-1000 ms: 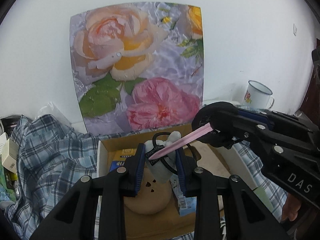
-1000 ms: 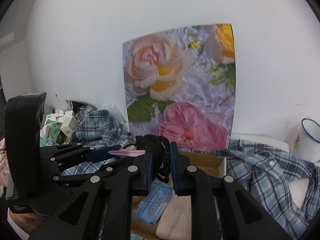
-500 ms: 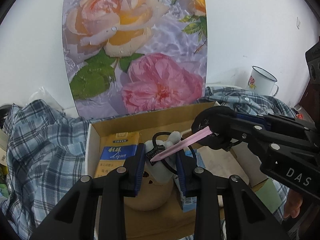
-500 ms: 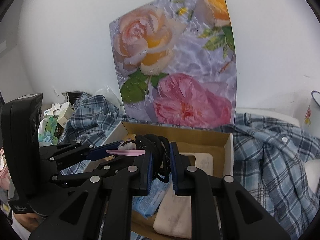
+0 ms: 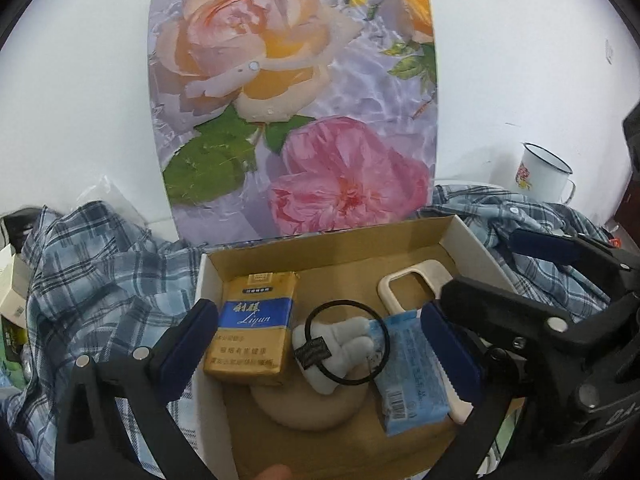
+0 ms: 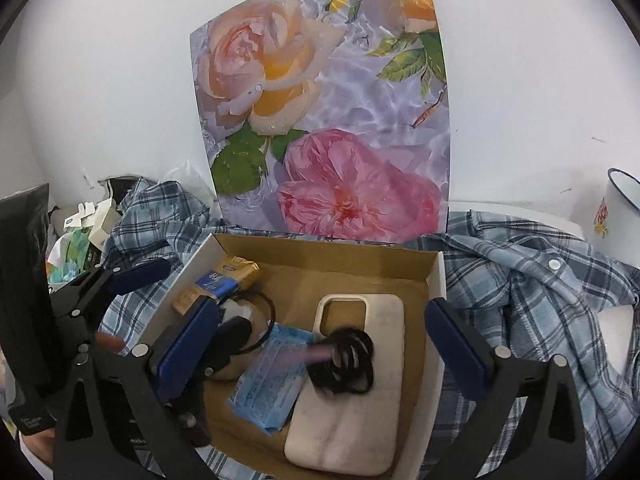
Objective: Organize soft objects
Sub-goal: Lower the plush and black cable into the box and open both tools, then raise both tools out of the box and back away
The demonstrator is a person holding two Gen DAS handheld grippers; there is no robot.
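In the cardboard box (image 6: pixel 436 276), left to right, we see a gold packet (image 5: pixel 252 328), a plush toy (image 5: pixel 340 344) ringed by a hair tie (image 5: pixel 346 342), blue wipes (image 6: pixel 272 376) and coiled black bands (image 6: pixel 344 360) on a phone case (image 6: pixel 360 400). Our left gripper (image 5: pixel 320 344) and right gripper (image 6: pixel 324 344) are opening, fingers grasping nothing; plaid shirts (image 6: pixel 540 292) crowd both sides.

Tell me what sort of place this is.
Probably a cluttered home tabletop set against a wall: a plaid shirt lies crumpled around a cardboard box of odds and ends, and an enamel mug stands nearby.
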